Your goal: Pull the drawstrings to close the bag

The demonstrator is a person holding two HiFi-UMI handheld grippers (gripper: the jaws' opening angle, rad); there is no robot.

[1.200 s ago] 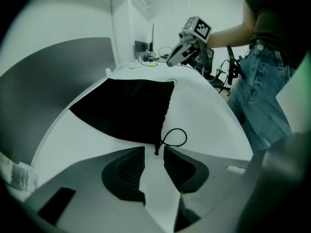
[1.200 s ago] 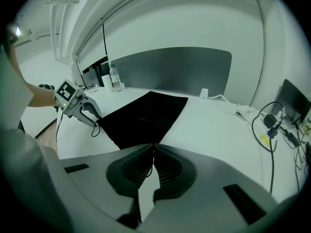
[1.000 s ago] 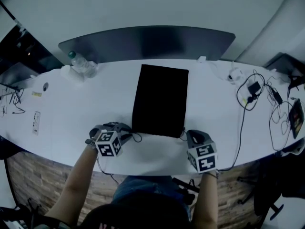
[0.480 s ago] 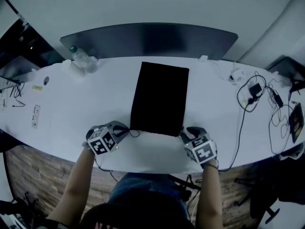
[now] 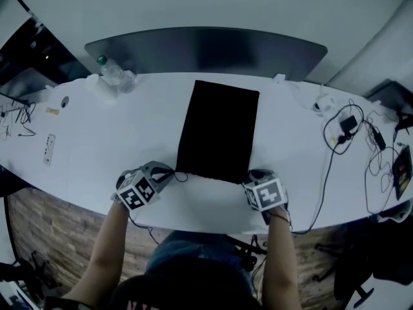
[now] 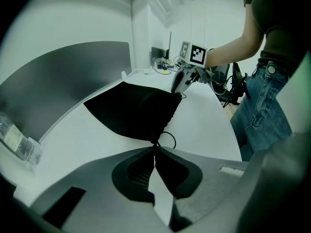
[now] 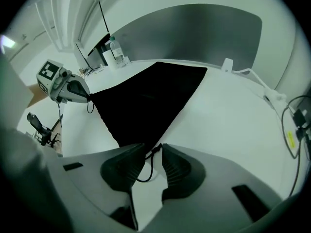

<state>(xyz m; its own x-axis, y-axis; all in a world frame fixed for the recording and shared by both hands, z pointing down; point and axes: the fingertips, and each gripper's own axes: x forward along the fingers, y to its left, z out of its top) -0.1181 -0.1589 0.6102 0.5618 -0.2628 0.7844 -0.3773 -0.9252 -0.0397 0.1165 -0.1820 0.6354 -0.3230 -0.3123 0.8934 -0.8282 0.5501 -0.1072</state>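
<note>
A flat black drawstring bag [image 5: 218,131] lies on the white table [image 5: 97,141], its mouth toward the near edge. My left gripper [image 5: 169,173] sits at the bag's near left corner and is shut on the left drawstring [image 6: 168,139], whose small loop shows just past the tips [image 6: 155,147]. At the near right corner, my right gripper [image 5: 256,174] has its jaws apart and closing. The right drawstring [image 7: 147,168] hangs loose between its pads [image 7: 176,171], which do not press on it. In the right gripper view the jaw gap [image 7: 153,152] points at the bag [image 7: 146,96].
A water bottle [image 5: 113,74] stands at the far left of the table. Cables and a charger [image 5: 345,124] lie at the right. A small white card [image 5: 49,148] is at the left. A dark grey panel [image 5: 206,47] runs behind the table.
My right gripper has moved forward and left to the bag's near right corner. The left gripper has shifted slightly toward the bag's left corner.
</note>
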